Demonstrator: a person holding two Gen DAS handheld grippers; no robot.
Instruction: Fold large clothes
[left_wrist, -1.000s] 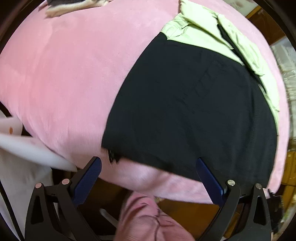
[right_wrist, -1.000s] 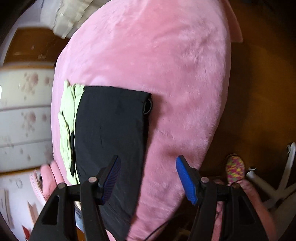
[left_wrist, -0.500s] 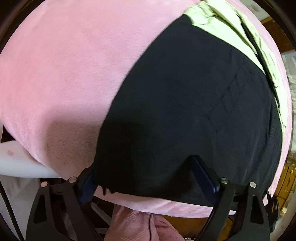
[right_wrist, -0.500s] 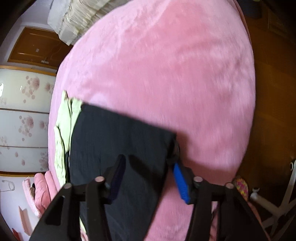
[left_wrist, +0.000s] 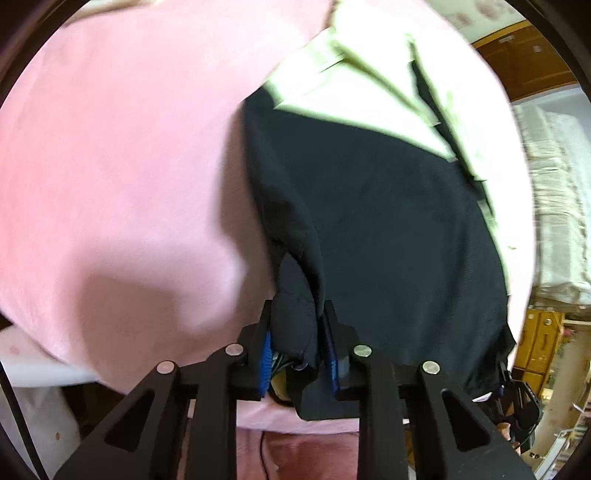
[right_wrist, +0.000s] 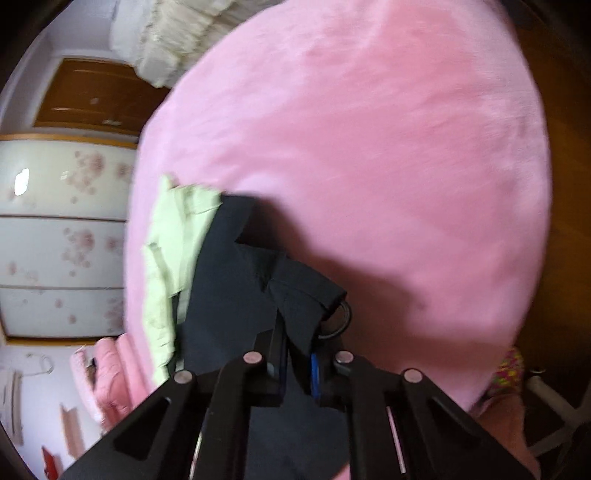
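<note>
A black garment (left_wrist: 388, 229) lies on a wide, rounded pink plush surface (left_wrist: 122, 155), which looks like a bed cover. We see it from 2 wrist cameras, and both views are a little blurred. The garment is folded into a broad dark panel. A pale green garment (left_wrist: 373, 85) lies at its far end, partly under or against the black cloth; we cannot tell which.

In the left wrist view, our left gripper (left_wrist: 297, 332) sits at the near edge of the black garment. Its jaws are closing, and a bunched fold of black cloth fills the narrow gap between the blue pads, which press on it from both sides. The cloth rises from the pads in a soft ridge toward the main panel.

In the right wrist view, our right gripper (right_wrist: 297, 343) is at the garment's other near corner. Its jaws are also closing, and they pinch a thin flap of black fabric between the blue pads. A small dark ring (right_wrist: 338, 319) hangs from the cloth just beside the right-hand finger.

Beyond the pink surface, the right wrist view shows pale panels with a pink flower pattern (right_wrist: 62, 240) and a brown wooden door (right_wrist: 92, 96). A cream, textured piece of bedding (right_wrist: 173, 40) lies at the far edge. Dark wooden floor (right_wrist: 569, 229) runs along the right side.
</note>
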